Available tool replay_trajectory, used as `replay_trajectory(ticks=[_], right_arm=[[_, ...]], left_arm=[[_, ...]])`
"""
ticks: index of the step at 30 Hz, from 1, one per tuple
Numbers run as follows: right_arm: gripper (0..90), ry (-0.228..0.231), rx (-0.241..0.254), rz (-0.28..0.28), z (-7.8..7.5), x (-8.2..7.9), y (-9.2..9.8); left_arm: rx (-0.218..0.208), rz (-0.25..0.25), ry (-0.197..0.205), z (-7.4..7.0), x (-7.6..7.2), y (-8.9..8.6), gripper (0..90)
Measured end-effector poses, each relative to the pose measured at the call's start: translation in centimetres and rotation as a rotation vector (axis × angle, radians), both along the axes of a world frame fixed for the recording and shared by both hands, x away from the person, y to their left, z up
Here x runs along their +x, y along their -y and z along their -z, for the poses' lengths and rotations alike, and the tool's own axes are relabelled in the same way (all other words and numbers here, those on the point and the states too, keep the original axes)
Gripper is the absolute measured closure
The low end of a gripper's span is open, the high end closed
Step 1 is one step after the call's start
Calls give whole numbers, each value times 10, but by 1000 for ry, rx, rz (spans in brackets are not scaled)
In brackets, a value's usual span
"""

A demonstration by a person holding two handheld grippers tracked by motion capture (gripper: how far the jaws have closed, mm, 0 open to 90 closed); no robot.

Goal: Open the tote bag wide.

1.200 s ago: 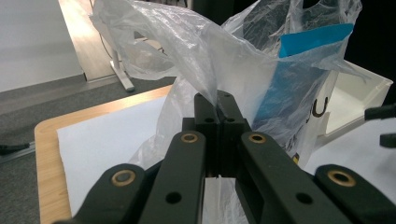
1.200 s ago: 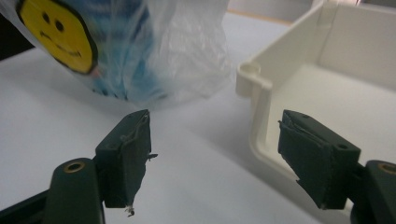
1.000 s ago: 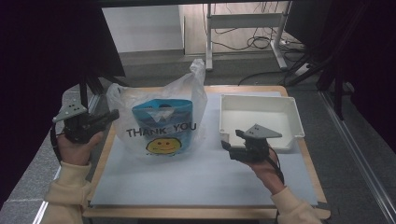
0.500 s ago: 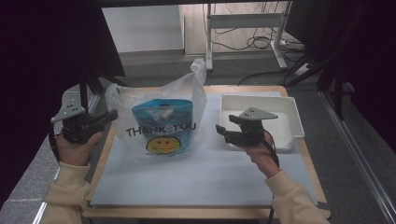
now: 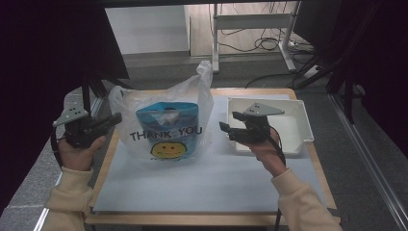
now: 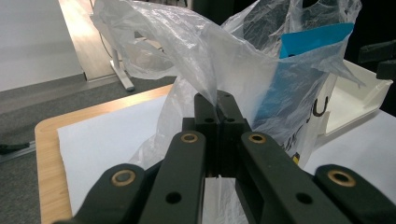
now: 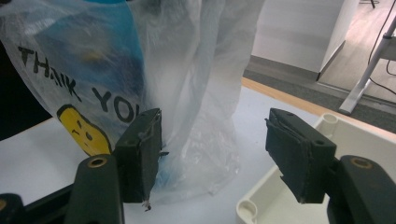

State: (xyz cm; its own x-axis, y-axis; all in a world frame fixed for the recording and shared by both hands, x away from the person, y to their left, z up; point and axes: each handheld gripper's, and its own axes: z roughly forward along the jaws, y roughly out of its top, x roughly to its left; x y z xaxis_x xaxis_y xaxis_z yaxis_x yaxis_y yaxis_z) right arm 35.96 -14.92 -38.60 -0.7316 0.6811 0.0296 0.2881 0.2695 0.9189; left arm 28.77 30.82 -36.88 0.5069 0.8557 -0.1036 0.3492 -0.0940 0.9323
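A clear plastic bag [image 5: 166,134] printed THANK YOU with a yellow smiley stands on the table's left half, and a blue packet [image 5: 166,115] sits inside it. My left gripper [image 5: 115,118] is at the bag's left side. In the left gripper view it [image 6: 217,100] is shut on a fold of the bag's film [image 6: 224,56]. My right gripper [image 5: 228,124] hovers just right of the bag, pointing at it. Its jaws have just been closing a little but stand open [image 7: 212,140]. The bag [image 7: 187,70] lies ahead of them, and nothing is pressed between them.
A white tray [image 5: 298,120] sits at the table's right, behind my right hand; its corner [image 7: 280,205] lies under the right jaw. A white sheet [image 5: 211,183] covers the wooden tabletop. Desk legs and cables stand on the floor beyond.
My right gripper has risen from in front of the tray and moved left toward the bag. The left gripper and the bag have stayed put.
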Motion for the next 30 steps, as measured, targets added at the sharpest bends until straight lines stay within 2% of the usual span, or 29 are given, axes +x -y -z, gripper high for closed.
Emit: replay_trajectory(ticks=[10,30], right_arm=[[360,13,6,-28,-13,8,-15],[371,28,5,-55,-28,23,-35]], left_arm=[[-1,1,1,0,0,0,900],[-2,-1,0,1,0,-1,900]])
